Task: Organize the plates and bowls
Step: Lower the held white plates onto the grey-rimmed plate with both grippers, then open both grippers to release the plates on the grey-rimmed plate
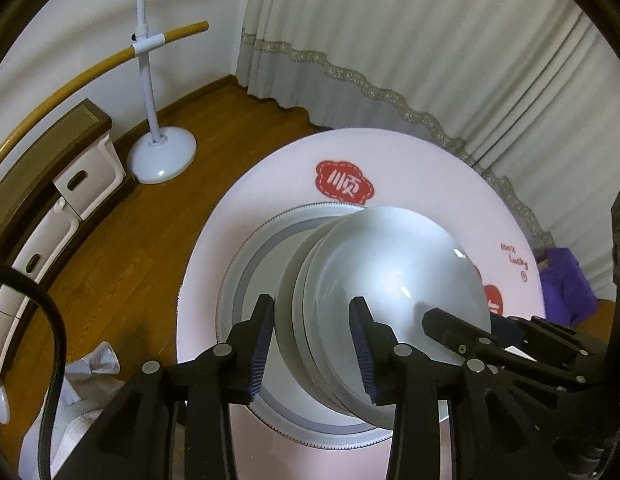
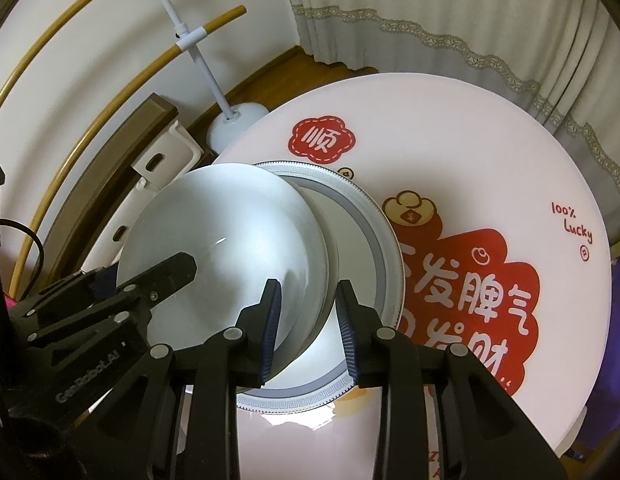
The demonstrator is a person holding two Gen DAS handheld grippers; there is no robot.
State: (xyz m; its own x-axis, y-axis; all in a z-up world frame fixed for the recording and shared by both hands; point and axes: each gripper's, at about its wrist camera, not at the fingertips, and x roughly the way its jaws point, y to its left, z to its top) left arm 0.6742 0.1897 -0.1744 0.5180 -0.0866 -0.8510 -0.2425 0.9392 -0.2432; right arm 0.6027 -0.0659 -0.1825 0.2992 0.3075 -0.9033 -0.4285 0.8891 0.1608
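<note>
Both grippers, left [image 1: 312, 344] and right [image 2: 308, 322], straddle the stacked bowls' [image 1: 390, 292] rim, jaws parted, not clenched. Glazed porcelain over the patterned plate [image 2: 384, 248]: heavy, slippery, chippable; I'd grip opposite rims.

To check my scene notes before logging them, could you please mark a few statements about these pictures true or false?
1. The bowls are nested in a stack. True.
2. The plate under them has a plain rim. False: its rim bears a grey key pattern.
3. The jaws of the left gripper and of the right gripper straddle the bowls' rims on opposite sides. True.
4. The table is square and bare wood. False: it is round, pink, with red prints.
</note>
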